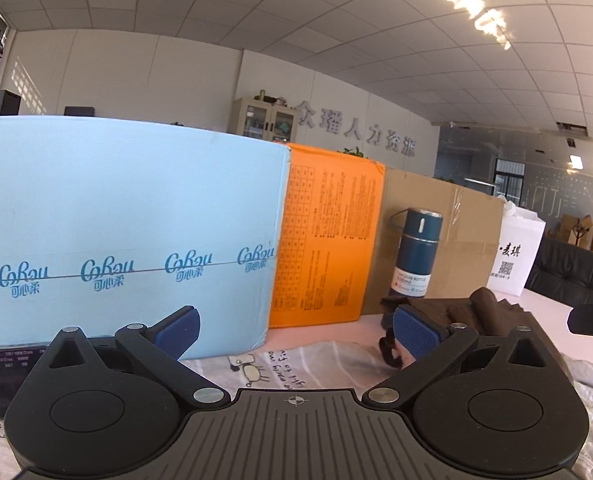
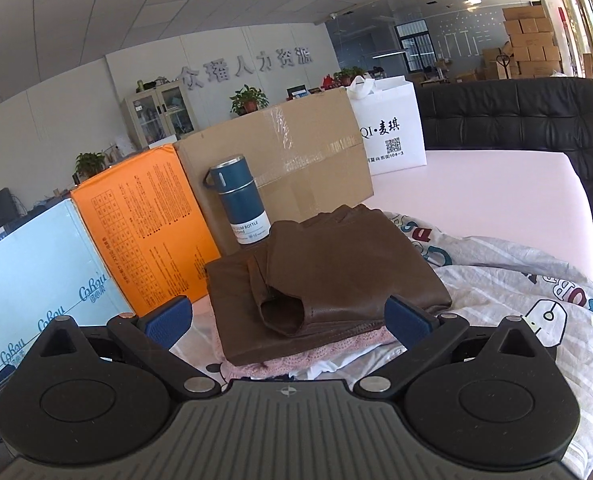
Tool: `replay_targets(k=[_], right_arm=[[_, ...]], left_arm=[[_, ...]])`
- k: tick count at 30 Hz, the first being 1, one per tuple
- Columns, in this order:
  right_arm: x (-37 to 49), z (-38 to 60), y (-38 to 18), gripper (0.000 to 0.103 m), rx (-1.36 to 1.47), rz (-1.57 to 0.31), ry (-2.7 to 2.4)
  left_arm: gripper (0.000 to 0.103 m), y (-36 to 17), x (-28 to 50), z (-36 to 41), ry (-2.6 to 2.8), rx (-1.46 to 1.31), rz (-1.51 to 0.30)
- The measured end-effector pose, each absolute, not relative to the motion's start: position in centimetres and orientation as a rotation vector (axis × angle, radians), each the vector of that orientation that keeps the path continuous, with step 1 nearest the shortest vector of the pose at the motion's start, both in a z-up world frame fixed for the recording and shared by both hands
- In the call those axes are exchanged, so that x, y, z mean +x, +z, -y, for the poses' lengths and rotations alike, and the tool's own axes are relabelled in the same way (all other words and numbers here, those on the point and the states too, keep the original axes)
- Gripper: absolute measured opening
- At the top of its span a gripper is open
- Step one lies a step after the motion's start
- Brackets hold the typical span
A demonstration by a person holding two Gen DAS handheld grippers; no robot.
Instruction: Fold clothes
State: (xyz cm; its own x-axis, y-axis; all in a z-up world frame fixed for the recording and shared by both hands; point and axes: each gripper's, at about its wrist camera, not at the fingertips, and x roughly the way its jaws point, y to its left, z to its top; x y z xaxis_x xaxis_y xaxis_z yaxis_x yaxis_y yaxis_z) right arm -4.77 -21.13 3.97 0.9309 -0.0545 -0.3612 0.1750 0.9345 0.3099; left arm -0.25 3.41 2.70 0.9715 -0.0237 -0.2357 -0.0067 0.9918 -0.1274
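In the right wrist view, a folded brown leather garment [image 2: 328, 276] lies at centre frame on top of a pink knit [image 2: 296, 360] on the bench [image 2: 496, 196], with the right hand-held gripper [image 2: 288, 322] spread wide and empty just before it. The blue vacuum bottle [image 2: 238, 200] stands behind the pile. The left hand-held gripper [image 1: 296, 330] is likewise spread and empty over a printed white cloth [image 1: 296, 364], facing the light blue carton [image 1: 116, 232].

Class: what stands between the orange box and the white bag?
The right wrist view shows a cardboard box between the orange box and white bag, a blue bottle before it.
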Motion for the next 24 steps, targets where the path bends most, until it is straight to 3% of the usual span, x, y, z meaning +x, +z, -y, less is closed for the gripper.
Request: replay_targets(k=[9, 24], right_arm=[[-1.6, 21.0, -1.1, 0.103, 0.293, -0.380, -0.121], [-1.1, 22.2, -3.6, 0.103, 0.343, -0.321, -0.170]], left_arm=[[0.103, 0.5, 1.0, -2.3, -0.004, -0.053, -0.257], [0.103, 0.8, 0.3, -2.0, -0.015, -0.031, -0.247]])
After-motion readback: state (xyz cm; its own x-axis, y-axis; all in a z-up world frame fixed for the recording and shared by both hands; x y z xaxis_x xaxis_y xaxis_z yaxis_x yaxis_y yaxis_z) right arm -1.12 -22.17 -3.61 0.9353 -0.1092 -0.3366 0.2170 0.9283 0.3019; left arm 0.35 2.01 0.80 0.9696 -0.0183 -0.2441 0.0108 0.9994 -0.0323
